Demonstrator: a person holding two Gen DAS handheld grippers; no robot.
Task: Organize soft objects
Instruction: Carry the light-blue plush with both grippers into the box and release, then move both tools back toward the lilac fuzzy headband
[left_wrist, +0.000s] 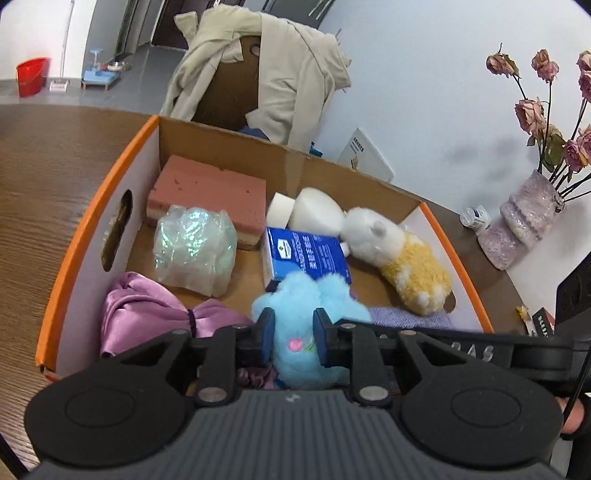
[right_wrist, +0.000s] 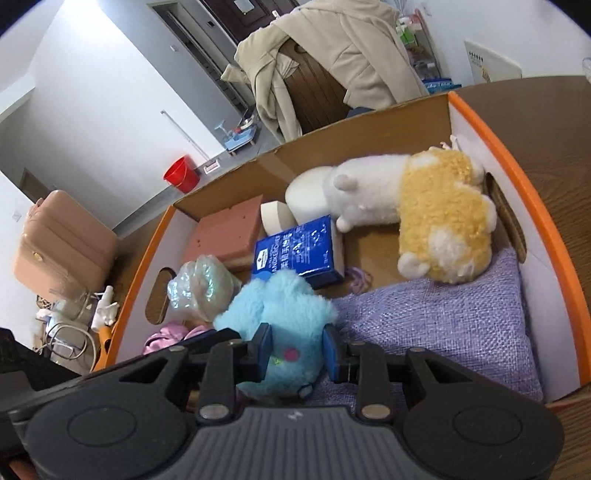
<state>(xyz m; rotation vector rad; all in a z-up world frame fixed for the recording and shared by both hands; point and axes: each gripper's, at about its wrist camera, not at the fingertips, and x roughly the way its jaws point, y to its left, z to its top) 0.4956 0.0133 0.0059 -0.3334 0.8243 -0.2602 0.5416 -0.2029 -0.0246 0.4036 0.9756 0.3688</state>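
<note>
An orange-rimmed cardboard box (left_wrist: 92, 221) stands on the wooden table. It holds a pink sponge (left_wrist: 210, 192), a shiny plastic bag (left_wrist: 195, 251), a purple satin cloth (left_wrist: 144, 310), a blue tissue pack (left_wrist: 306, 254), white foam pieces (left_wrist: 317, 210), a white-and-yellow plush (left_wrist: 399, 258) and a lilac woven cloth (right_wrist: 443, 325). Above the box's near side hangs a blue plush toy (left_wrist: 314, 295). My left gripper (left_wrist: 293, 334) is shut on it. In the right wrist view the same blue plush toy (right_wrist: 280, 306) fills the jaws of my right gripper (right_wrist: 297, 350), also shut on it.
A vase of dried roses (left_wrist: 524, 221) and a small bottle (left_wrist: 476, 218) stand on the table right of the box. A chair draped with a beige coat (left_wrist: 266, 74) is behind it. A pink case (right_wrist: 62, 251) and tangled cables (right_wrist: 70, 332) lie to the left.
</note>
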